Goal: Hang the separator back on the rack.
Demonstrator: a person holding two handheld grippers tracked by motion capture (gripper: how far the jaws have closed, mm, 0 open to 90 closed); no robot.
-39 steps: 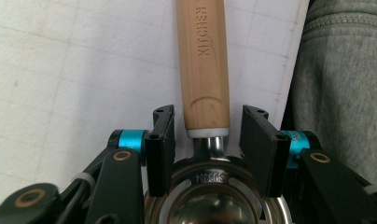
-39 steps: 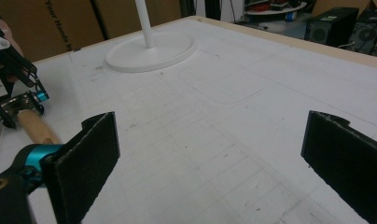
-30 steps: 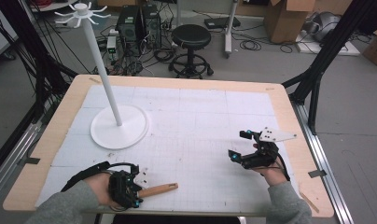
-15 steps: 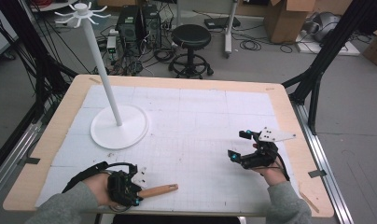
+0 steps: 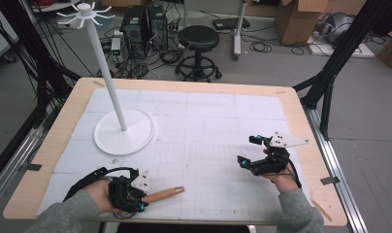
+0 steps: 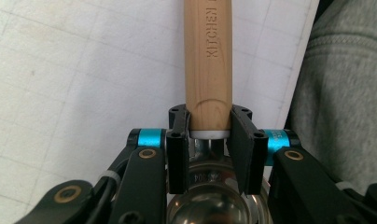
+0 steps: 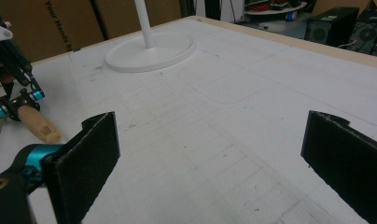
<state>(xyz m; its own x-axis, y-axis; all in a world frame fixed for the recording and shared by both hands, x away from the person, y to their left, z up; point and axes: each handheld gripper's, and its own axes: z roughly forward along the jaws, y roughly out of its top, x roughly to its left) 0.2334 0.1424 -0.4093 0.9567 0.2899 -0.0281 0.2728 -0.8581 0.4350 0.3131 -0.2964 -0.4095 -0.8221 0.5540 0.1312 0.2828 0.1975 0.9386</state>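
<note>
A utensil with a light wooden handle [image 5: 165, 194] lies on the white mat near the table's front edge, pointing right. My left gripper [image 5: 143, 200] is shut on the base of that handle [image 6: 209, 60], where it joins a shiny metal bowl [image 6: 210, 205] that sits between the gripper's arms. Its jaws have just been closing with the handle between them, and the pads now press on both sides. Over the mat at the front right, my right gripper [image 5: 248, 150] is held open, nothing between its pads [image 7: 84, 158]. In the right gripper view, the left gripper [image 7: 14, 100] and the handle [image 7: 37, 123] show at the far left.
A white stand with a round base [image 5: 125, 132] and a tall pole topped by hooks stands at the back left of the mat [image 5: 208, 126]; its base [image 7: 151, 50] shows ahead of the right gripper. Beyond the wooden table edge [image 5: 301, 121] are a stool, boxes and cables.
None of the hands has shifted. The left gripper's jaws look slightly tighter on the handle than a second ago.
</note>
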